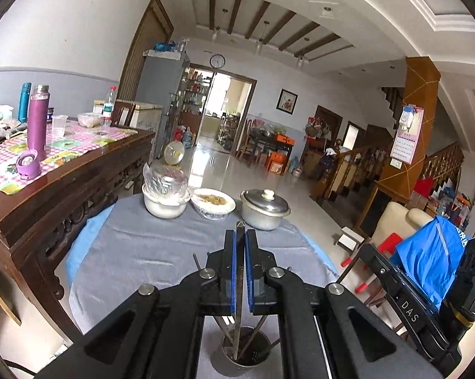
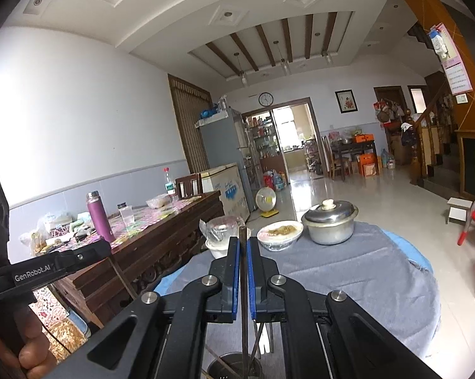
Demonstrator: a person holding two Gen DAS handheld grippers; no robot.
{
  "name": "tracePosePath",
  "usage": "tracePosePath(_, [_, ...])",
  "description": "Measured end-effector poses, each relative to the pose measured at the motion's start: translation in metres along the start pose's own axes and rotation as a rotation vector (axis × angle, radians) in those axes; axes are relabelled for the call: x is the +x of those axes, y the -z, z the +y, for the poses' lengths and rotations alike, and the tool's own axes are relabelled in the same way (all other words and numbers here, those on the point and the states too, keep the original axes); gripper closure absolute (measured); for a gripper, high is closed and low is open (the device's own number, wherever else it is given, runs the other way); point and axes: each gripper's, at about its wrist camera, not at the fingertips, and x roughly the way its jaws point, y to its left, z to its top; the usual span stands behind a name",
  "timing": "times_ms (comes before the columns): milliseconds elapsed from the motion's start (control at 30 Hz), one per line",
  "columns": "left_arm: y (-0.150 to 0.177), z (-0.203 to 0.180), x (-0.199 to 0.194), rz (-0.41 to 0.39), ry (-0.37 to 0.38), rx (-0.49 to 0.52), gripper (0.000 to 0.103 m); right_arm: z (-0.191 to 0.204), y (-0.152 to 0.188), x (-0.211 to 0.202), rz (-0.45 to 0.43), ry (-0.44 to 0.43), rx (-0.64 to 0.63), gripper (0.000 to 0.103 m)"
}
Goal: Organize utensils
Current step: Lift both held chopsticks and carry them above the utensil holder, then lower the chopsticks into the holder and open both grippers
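Left wrist view puts my left gripper (image 1: 240,237) clamped on one chopstick (image 1: 239,284), its blue pads pressed flat against the thin stick. That stick runs nearly upright: tip just above my fingertips, lower end down in the metal cup (image 1: 246,352) directly beneath my jaws, beside a few other sticks. So the coming move turns on that vertical line, I judge: straight down seats the stick, straight up frees it. My right gripper (image 2: 243,246) is likewise shut on a second chopstick (image 2: 243,300), standing over the same holder (image 2: 234,364), so both hands are equally near. Only the left view shows the cup's inside and the leaning sticks clearly; only the right view shows my left hand (image 2: 32,357) and the left gripper's handle. The lidded pot (image 1: 264,210) sits far across the grey cloth (image 1: 136,252)
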Motion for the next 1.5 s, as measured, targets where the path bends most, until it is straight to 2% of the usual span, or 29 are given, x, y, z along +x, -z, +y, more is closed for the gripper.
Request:
tracePosePath(333, [0.004,0.002,0.007,0.037,-0.01,-0.003,0.098,0.0,0.011,0.014,0.083,-0.019,-0.004,0.098])
tracePosePath(1000, [0.001,0.003,0.007,0.064,-0.006,0.01,0.097,0.003,0.014,0.014,0.135,-0.081,0.015,0.097])
tracePosePath(1100, [0.002,0.005,0.008,0.069,-0.009,0.004,0.09,-0.002,0.015,0.016,0.138,-0.059,0.035,0.097])
tracePosePath(1167, [0.002,0.006,0.008,0.069,-0.013,-0.001,0.077,-0.01,0.015,0.018,0.14,-0.043,0.065,0.097])
tracePosePath(1333, [0.002,0.008,0.005,0.058,-0.033,-0.003,0.06,-0.03,0.013,0.019,0.133,-0.007,0.138,0.095])
tracePosePath(1400, [0.001,0.01,0.003,0.051,-0.044,-0.007,0.056,-0.039,0.012,0.018,0.126,0.008,0.169,0.09])
tracePosePath(1467, [0.001,0.012,0.002,0.045,-0.052,-0.015,0.053,-0.047,0.011,0.015,0.111,0.023,0.196,0.077])
tracePosePath(1500, [0.0,0.014,0.001,0.043,-0.056,-0.019,0.053,-0.051,0.011,0.014,0.103,0.03,0.207,0.075])
